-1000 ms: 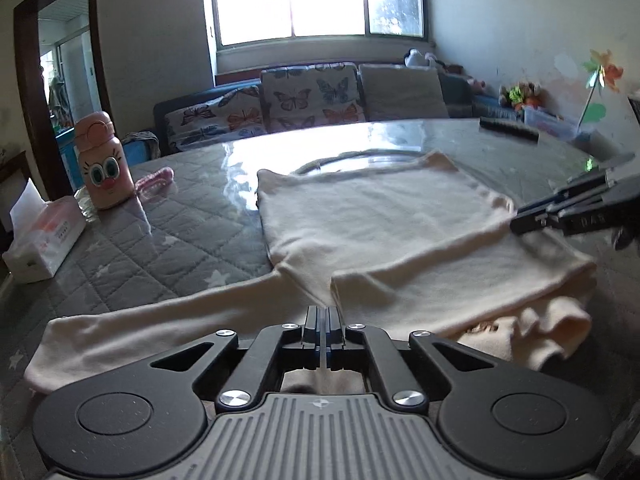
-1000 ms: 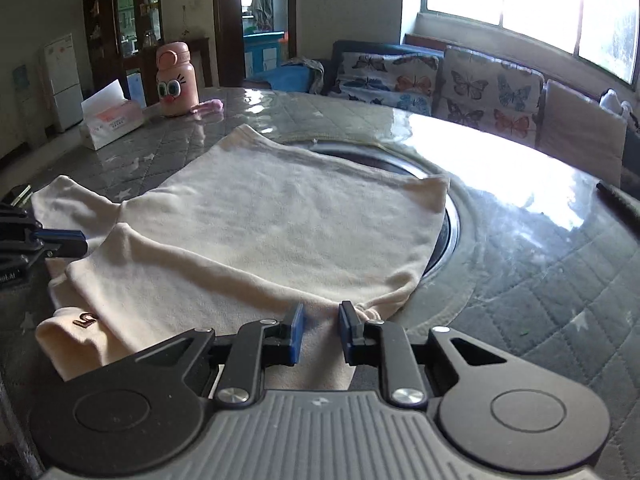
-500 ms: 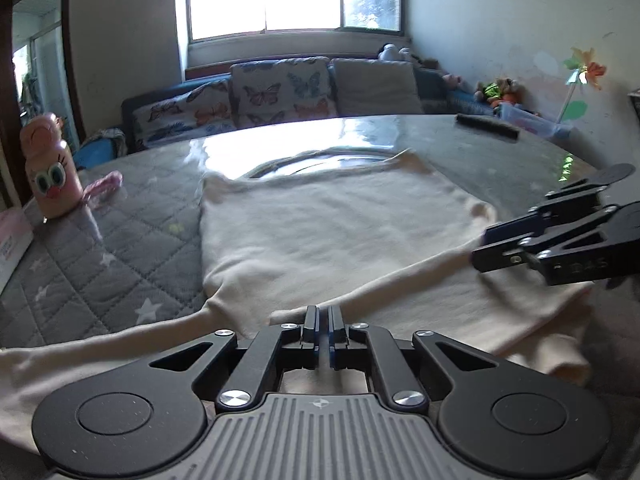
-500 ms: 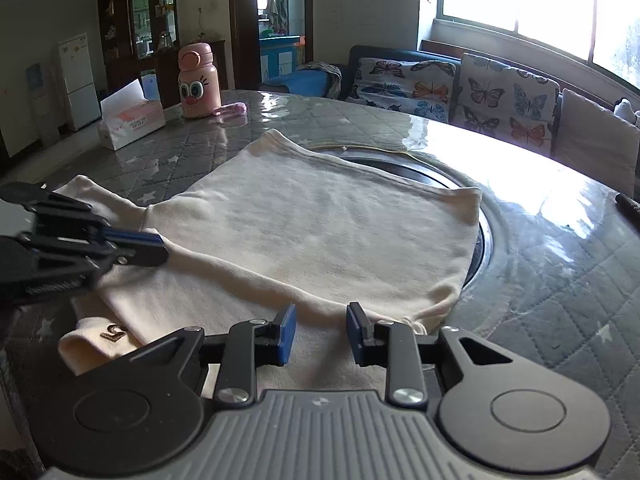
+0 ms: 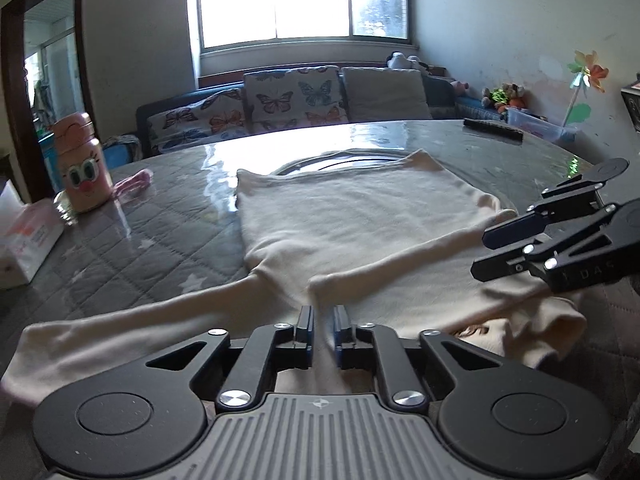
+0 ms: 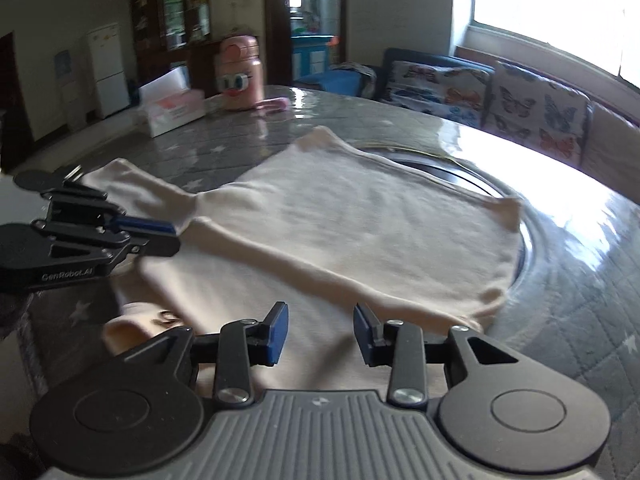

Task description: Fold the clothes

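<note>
Under the right gripper, shirt collar hidden, prob. tucked.

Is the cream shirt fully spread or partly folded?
Partly folded: one sleeve lies across the shirt, the other sleeve stretches out on the table.

Shirt on table; bottle, tissue box left.

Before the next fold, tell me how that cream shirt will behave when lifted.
The cream shirt probably goes floppy: it lies flat with soft rumpled edges. It looks thin, so likely light. On the glossy table it may slide rather than stay put when pushed.
</note>
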The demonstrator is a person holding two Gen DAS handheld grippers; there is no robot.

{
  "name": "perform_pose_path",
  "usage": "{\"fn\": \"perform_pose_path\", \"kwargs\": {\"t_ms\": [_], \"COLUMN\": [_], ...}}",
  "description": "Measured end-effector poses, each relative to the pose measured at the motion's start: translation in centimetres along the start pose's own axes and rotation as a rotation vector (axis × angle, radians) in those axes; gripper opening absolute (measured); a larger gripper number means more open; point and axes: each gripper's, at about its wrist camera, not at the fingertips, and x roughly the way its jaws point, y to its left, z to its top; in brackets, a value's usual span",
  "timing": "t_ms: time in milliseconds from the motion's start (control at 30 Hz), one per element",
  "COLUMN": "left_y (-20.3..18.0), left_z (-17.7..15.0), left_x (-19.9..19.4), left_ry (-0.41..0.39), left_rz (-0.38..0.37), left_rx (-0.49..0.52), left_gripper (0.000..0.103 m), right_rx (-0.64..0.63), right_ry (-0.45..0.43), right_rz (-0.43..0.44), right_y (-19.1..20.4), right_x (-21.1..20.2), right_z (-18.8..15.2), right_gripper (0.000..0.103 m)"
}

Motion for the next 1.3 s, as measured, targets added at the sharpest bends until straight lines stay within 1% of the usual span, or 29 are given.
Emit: {"fn": "perform_pose_path", "kwargs": {"t_ms": [167,233,467,533,567,733,833,933,1067,1167,1200,1233,1300], "left_y": [1.8,2.9,7.8,9.1,9.8,13.0,14.2,15.2,16.0,16.6,16.8,16.9,17.2], "left_z": [-0.6,-0.9,-2.0,-2.4,-2.6,-3.6,-3.9,-4.1,-4.2,-4.3,-4.3,-4.3,-4.1], "left_x": [-1.5,-2.2,-4.2,-4.7,-4.9,-5.5,-5.7,-5.5,-5.1,-4.8,-4.7,-4.7,-4.8], "left_ry": [-0.004,-0.004,0.004,0.003,0.003,0.019,0.022,0.032,0.036,0.039,0.038,0.034,0.023], "left_rz": [0.057,0.098,0.253,0.301,0.323,0.412,0.451,0.475,0.488,0.497,0.498,0.493,0.486], "left_rx": [-0.057,-0.084,-0.204,-0.234,-0.251,-0.356,-0.400,-0.440,-0.481,-0.512,-0.520,-0.524,-0.533], "left_gripper": [0.020,0.026,0.029,0.033,0.034,0.034,0.034,0.034,0.034,0.033,0.026,0.012,0.007], "right_rx": [-0.079,-0.122,-0.200,-0.226,-0.239,-0.255,-0.249,-0.235,-0.221,-0.211,-0.207,-0.204,-0.196], "right_ry": [0.012,0.019,0.022,0.026,0.028,0.030,0.025,0.016,0.007,0.003,0.003,0.002,-0.003], "right_rz": [0.060,0.070,0.111,0.119,0.124,0.132,0.134,0.136,0.134,0.130,0.128,0.126,0.120], "right_y": [3.0,4.3,7.3,8.1,8.5,9.0,8.7,8.3,7.8,7.4,7.3,7.2,7.0], "right_x": [0.3,0.9,2.2,2.7,2.9,3.3,3.1,2.7,2.1,1.6,1.5,1.4,0.9], "right_z": [0.6,1.0,2.2,2.4,2.4,2.6,2.9,3.1,3.2,3.1,3.0,3.0,2.7], "right_gripper": [0.037,0.037,0.037,0.037,0.037,0.037,0.037,0.037,0.037,0.037,0.037,0.037,0.037]}}
